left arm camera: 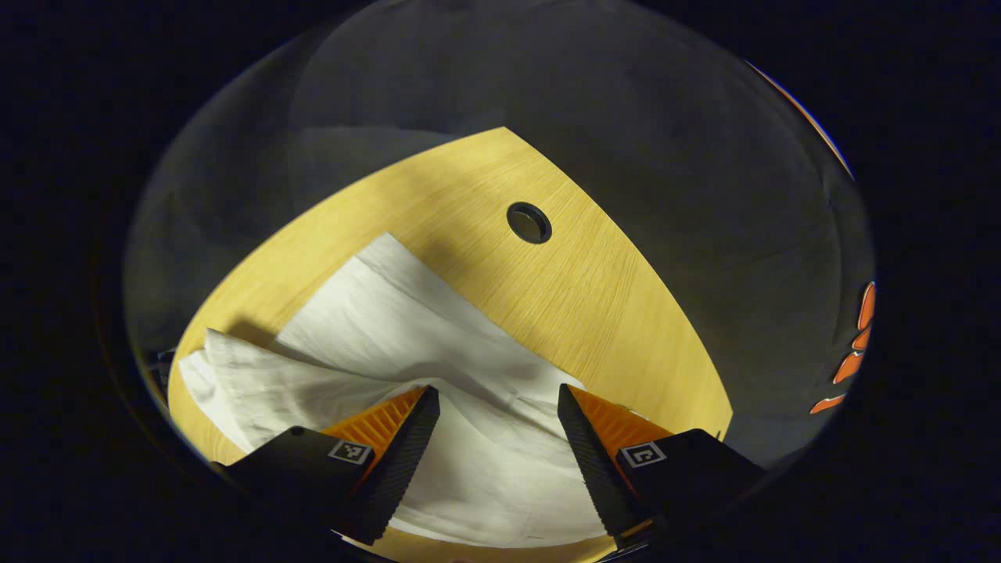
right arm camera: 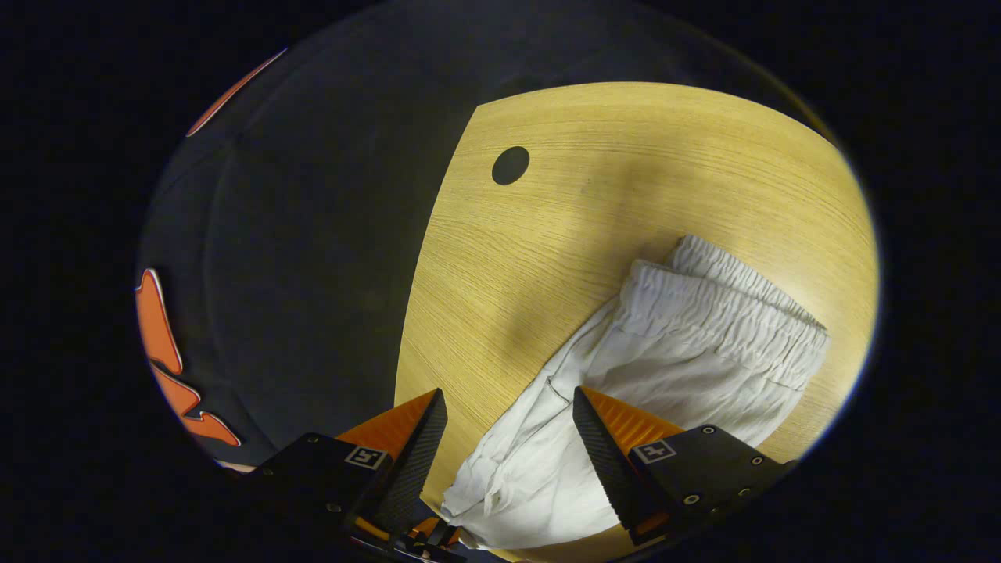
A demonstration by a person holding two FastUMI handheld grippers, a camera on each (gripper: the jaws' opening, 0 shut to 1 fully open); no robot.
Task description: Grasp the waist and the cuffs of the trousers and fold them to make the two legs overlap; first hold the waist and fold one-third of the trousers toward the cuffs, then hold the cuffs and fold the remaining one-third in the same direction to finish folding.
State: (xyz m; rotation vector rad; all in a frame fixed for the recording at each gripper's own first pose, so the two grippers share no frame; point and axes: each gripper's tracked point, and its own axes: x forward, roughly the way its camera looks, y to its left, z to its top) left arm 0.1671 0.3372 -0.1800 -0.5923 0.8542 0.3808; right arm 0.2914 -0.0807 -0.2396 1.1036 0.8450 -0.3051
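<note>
White trousers (left arm camera: 391, 328) lie on the wooden table (left arm camera: 594, 313). In the left gripper view one leg runs flat toward the far edge and a second, creased flap spreads to the left. My left gripper (left arm camera: 498, 391) hovers open over this cloth, its fingers apart with fabric below the gap. In the right gripper view the elastic waistband (right arm camera: 727, 313) lies doubled at the right, with the trousers (right arm camera: 547, 461) running down toward me. My right gripper (right arm camera: 508, 392) is open at the cloth's left edge, and its right finger (right arm camera: 602, 446) is over the fabric.
A round cable hole (left arm camera: 529, 222) sits in the tabletop beyond the trousers, seen again as the hole (right arm camera: 510, 165) near the table's left edge (right arm camera: 426, 274) in the right gripper view. Dark booth wall surrounds the table. Bare wood lies around the trousers.
</note>
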